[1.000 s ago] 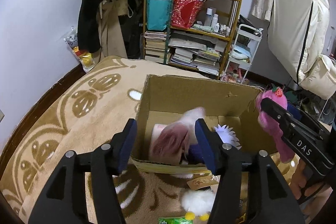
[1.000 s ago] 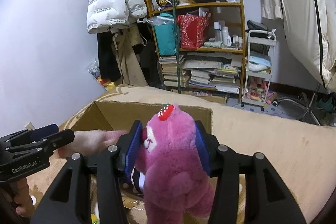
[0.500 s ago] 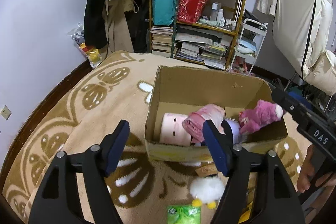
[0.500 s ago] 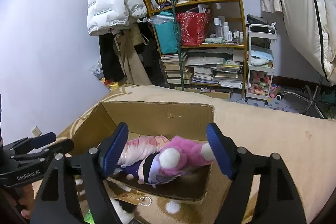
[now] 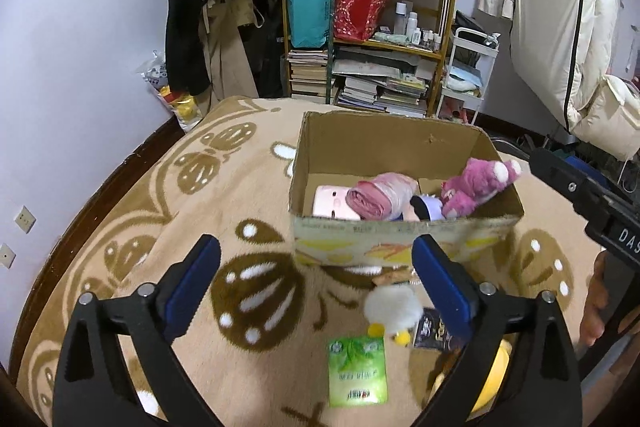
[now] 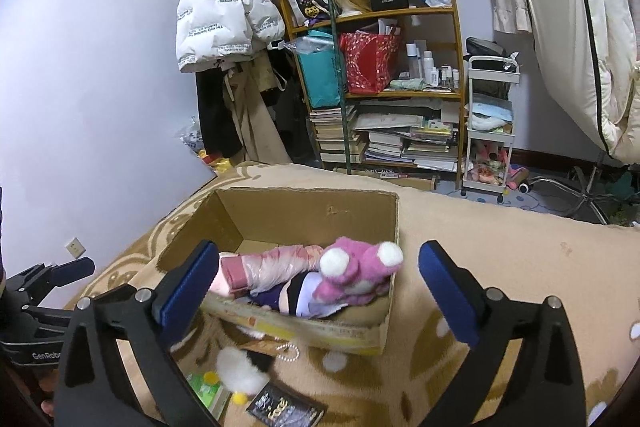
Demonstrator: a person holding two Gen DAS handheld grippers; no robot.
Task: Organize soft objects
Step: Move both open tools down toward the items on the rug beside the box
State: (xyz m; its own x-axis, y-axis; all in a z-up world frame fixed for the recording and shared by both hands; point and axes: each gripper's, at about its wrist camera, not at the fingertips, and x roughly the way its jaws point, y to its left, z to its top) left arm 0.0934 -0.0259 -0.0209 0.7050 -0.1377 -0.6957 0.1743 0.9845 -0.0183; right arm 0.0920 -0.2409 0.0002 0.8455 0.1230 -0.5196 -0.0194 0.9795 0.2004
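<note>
The left tool stands with its jaws wide apart, having just been opening; nothing lies between its blue padded fingers. The right tool is likewise spread to its full width after just opening, and its pads press on nothing. Both tools are black, rigid, with triangular cut-outs in the arms and flat blue pads at the tips.

The cardboard box is rectangular, open-topped, of plain brown corrugated board with a yellow-printed front wall. It sits on a fleecy tan blanket patterned with brown rounded shapes and white dots.

Contents of the box:
- A pink plush bear, shaggy in texture, lies on its side at the right end, its white round paws toward the right wall.
- A rolled pink cloth in clear film, cylindrical, lies near the middle, touching the bear's neighbour, a dark blue and lilac soft item.
- A pale pink flat soft item lies at the left end.

Outside the box, on the blanket just in front of it:
- A white fluffy ball with small yellow parts.
- A green flat packet, glossy.
- A small black glossy packet.
- A short string of pale beads beside the box's front wall.

Behind the blanket stands a wooden shelf loaded with books, bags and bottles; a white quilted jacket hangs to its left.
</note>
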